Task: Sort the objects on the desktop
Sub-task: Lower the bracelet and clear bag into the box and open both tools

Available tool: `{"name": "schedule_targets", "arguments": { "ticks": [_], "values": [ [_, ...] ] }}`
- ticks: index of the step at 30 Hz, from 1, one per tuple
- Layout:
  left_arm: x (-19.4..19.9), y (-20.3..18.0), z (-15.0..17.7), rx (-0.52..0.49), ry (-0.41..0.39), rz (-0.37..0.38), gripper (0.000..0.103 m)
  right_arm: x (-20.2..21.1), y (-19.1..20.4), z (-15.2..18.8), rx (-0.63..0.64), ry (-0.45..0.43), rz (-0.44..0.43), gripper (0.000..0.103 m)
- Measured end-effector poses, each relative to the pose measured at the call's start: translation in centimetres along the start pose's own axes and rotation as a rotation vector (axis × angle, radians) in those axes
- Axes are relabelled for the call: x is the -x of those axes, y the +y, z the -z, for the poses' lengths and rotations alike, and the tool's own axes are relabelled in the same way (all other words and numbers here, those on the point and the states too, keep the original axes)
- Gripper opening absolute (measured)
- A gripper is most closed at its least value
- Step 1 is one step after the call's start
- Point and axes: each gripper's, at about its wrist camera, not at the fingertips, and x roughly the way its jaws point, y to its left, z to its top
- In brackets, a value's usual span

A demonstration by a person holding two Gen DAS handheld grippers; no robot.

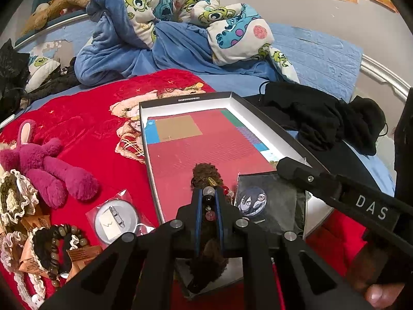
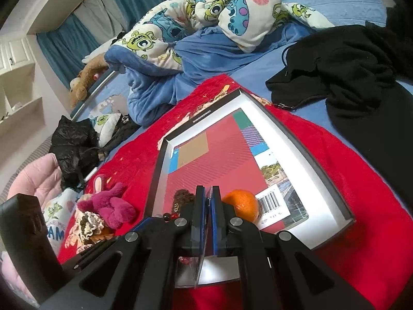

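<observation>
Left claw (image 1: pixel 208 201) clamped on brown furry beaded charm (image 1: pixel 204 175), held over near end of shallow box (image 1: pixel 247 113) on red blanket (image 1: pixel 82 113) | right claw (image 2: pixel 207 206) pinched shut on clear plastic sleeve (image 2: pixel 200 268) | orange (image 2: pixel 244 204) inside box, just right of right claw.

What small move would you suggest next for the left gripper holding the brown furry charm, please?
Probably lower and open the left gripper: its jaws are shut on the brown furry beaded charm, already over the red-lined black-rimmed box, beside the bagged round anime badge.
</observation>
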Motion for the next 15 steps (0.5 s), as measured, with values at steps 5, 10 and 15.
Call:
{"name": "schedule_targets", "arguments": {
  "ticks": [5, 10, 15],
  "values": [
    [0.0, -0.1, 0.0, -0.004, -0.004, -0.002, 0.011, 0.2, 0.0, 0.0, 0.006, -0.005, 0.004, 0.007],
    [0.2, -0.1, 0.0, 0.004, -0.004, -0.003, 0.011, 0.6, -0.1, 0.0, -0.003, -0.019, 0.043, 0.009],
    [0.4, 0.1, -0.2, -0.009, 0.006, -0.031, 0.035, 1.2, 0.1, -0.3, 0.008, -0.046, 0.06, 0.015]
  ]
}}
